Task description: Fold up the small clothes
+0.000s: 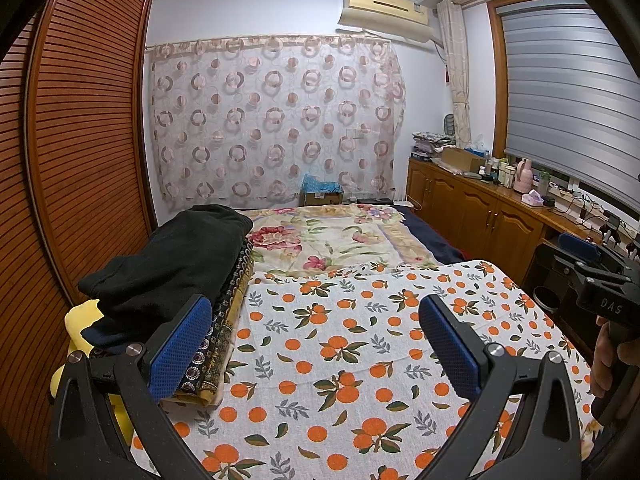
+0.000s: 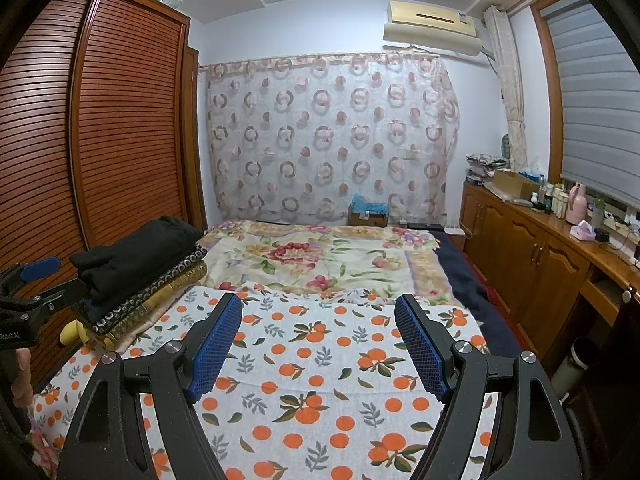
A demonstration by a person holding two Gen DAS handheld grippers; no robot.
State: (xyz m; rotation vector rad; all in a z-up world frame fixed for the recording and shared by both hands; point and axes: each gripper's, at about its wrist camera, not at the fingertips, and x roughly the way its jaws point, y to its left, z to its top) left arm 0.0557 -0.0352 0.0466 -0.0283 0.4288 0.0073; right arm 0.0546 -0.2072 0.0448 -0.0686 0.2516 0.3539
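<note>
1. The left gripper (image 1: 316, 344) hangs above the near end of the bed with its blue-padded jaws spread wide and nothing between them.
2. The right gripper (image 2: 320, 344) hovers beside it, jaws likewise released and empty.
3. Directly beneath both lies an orange-print cloth (image 1: 360, 360), spread nearly flat across the near part of the bed, with a faint crease running left to right.
4. At the left edge sits a stack of folded clothes (image 2: 140, 280): a black garment (image 1: 172, 264) on top, dark patterned fabrics under it, something yellow (image 1: 82, 316) at the near base.
5. Further away the bed shows a floral blanket (image 1: 328, 240); a slatted wooden wardrobe (image 1: 80, 140) stands left, a wooden cabinet (image 1: 480, 208) right.
6. No loose garment is visibly laid out for folding, so the next step is probably fetching one. To do it well, pinch only the top layer at two well-separated corners, lift evenly, and avoid dragging the stack askew.
</note>
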